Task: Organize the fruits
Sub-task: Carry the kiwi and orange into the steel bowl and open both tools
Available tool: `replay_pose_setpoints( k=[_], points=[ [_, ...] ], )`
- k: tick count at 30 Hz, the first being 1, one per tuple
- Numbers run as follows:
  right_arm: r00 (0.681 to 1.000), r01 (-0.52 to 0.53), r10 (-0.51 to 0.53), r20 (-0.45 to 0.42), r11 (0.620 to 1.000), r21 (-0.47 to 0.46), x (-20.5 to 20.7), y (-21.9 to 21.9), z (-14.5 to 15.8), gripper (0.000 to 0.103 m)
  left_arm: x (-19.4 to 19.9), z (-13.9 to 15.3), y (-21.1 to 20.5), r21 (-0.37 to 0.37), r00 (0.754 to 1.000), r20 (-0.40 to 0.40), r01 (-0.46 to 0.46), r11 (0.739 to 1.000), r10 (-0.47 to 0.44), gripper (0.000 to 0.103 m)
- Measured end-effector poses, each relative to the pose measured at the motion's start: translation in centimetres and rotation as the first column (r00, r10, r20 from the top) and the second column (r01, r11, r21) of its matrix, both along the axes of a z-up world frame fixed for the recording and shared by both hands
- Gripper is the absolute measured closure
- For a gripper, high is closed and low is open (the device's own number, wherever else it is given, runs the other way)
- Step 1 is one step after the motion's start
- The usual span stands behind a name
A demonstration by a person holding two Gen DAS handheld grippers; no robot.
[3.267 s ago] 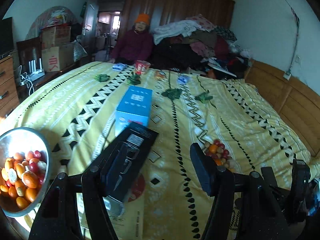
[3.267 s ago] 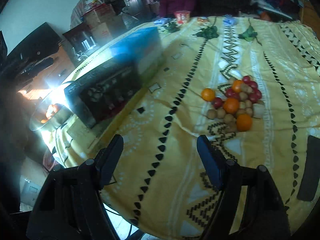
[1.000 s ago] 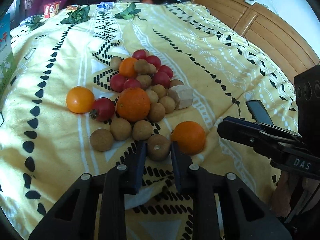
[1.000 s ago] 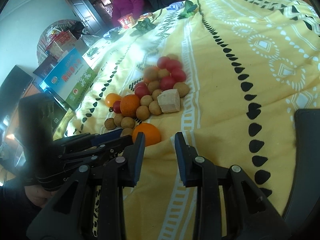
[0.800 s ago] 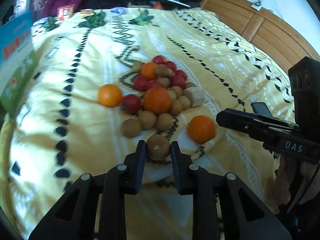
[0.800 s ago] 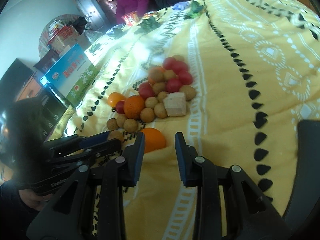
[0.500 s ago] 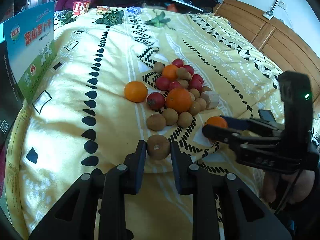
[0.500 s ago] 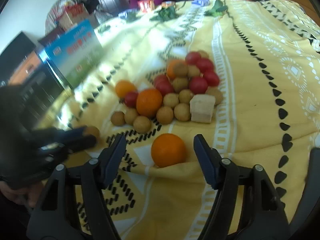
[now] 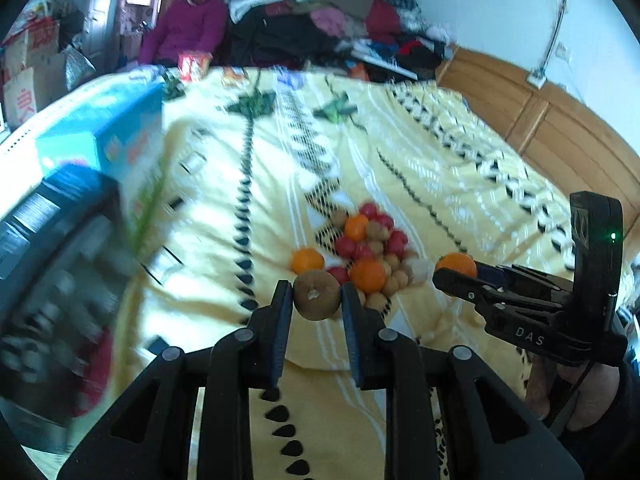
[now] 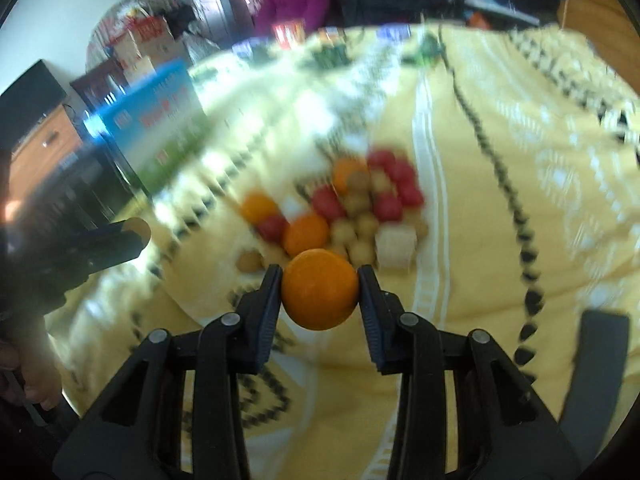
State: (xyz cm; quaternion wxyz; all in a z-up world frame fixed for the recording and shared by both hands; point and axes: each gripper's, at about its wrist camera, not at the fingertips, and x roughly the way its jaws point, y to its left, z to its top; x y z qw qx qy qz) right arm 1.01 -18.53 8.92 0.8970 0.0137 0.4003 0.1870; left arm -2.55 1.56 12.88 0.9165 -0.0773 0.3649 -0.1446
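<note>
On the yellow patterned bedspread [image 9: 420, 168] lies a pile of fruit [image 9: 368, 248]: oranges, red fruits, brown longans and a pale cube [image 10: 396, 246]. My left gripper [image 9: 316, 297] is shut on a brown longan [image 9: 317, 294] and holds it in the air in front of the pile. The right gripper [image 10: 319, 289] has an orange [image 10: 319, 290] between its pads; its jaws are closing and press on the orange's sides. Each gripper shows in the other's view: the right one with the orange [image 9: 456, 265], the left one with the longan [image 10: 138, 229].
A blue carton [image 9: 104, 144] and a black box [image 9: 52, 248] stand on the bed's left side. A person in a purple jacket [image 9: 192, 28] sits at the far end beside piled clothes [image 9: 340, 12]. Green leaves [image 9: 252, 104] lie far off. Wooden headboard [image 9: 560, 136] at right.
The right gripper opened, closed round the orange and lifted it off the bed. My left gripper rose and drew back from the pile with the longan still in it.
</note>
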Motion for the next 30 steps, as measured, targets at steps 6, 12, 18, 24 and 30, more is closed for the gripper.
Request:
replay_pose_setpoints(
  k=[6,12,18,24,30],
  points=[
    [0.991,-0.094,0.092,0.102,0.995,0.018,-0.5,5.1,6.5,0.065,-3.2,6.6,7.9,-0.012,0.978,0.126,-0.169,0.986,0.169,0.078],
    [0.957,-0.252,0.240,0.166,0.966,0.055,-1.6,13.3,11.7,0.065,-7.2,10.2,19.6,-0.018,0.896,0.180,-0.410,0.912,0.407,0.078],
    [0.897,-0.426,0.409,0.165,0.901,0.084,-2.7,23.9,14.1,0.065,-11.2,10.3,30.3,-0.026,0.784,0.174,-0.601,0.799,0.596,0.078],
    [0.817,-0.574,0.564,0.119,0.816,0.072,-4.0,34.8,13.3,0.065,-13.9,6.9,38.3,-0.038,0.686,0.078,-0.723,0.690,0.724,0.078],
    [0.750,-0.661,0.660,0.041,0.747,0.075,-5.7,42.0,11.2,0.065,-14.7,3.8,40.7,-0.022,0.664,-0.003,-0.747,0.664,0.747,0.078]
  ],
)
